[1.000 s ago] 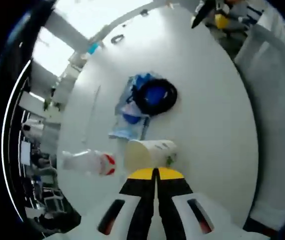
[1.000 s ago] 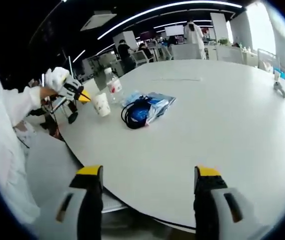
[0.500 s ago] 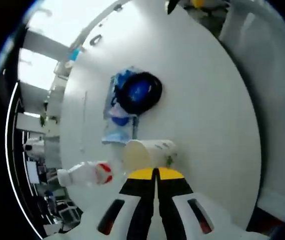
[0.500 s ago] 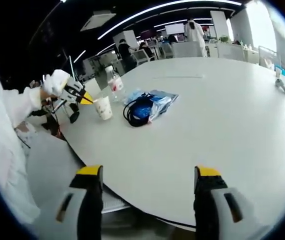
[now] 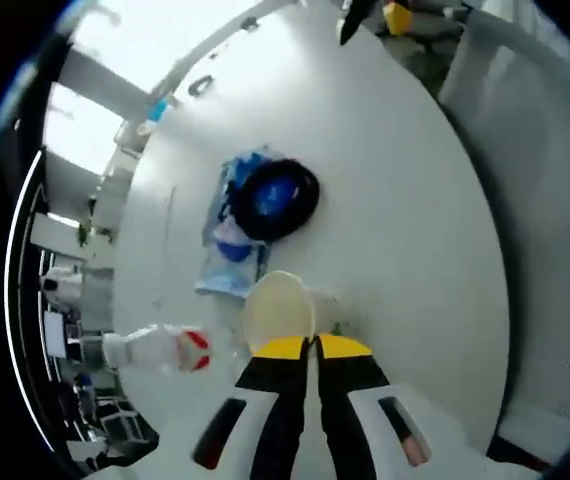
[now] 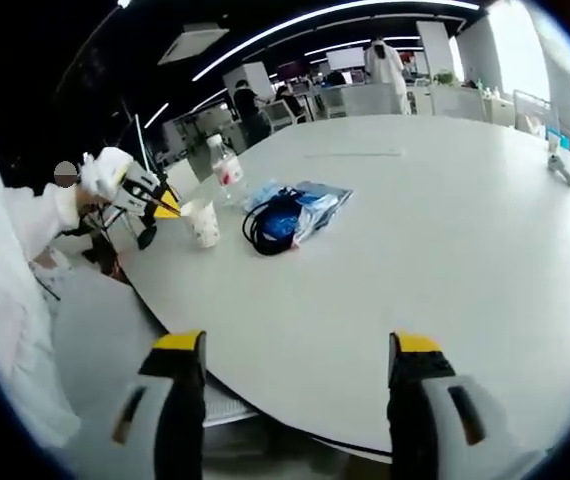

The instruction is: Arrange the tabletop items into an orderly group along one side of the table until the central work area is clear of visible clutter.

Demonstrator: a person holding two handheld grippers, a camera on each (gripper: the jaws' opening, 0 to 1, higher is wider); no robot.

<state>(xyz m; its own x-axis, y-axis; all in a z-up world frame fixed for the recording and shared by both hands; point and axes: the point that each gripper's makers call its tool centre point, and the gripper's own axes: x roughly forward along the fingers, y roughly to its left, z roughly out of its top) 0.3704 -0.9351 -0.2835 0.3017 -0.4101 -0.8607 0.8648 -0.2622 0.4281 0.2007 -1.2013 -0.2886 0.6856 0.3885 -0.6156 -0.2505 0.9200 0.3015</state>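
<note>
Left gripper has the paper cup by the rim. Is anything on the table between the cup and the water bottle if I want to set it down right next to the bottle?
Nothing visible. In the right gripper view the paper cup sits just in front of the water bottle with bare table between them. The coiled cable and plastic bag lie off to one side.

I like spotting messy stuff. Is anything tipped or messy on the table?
The cup leans a little, pinched at its rim by the left gripper. The black cable lies coiled half on a crumpled blue bag. The bottle stands upright.
</note>
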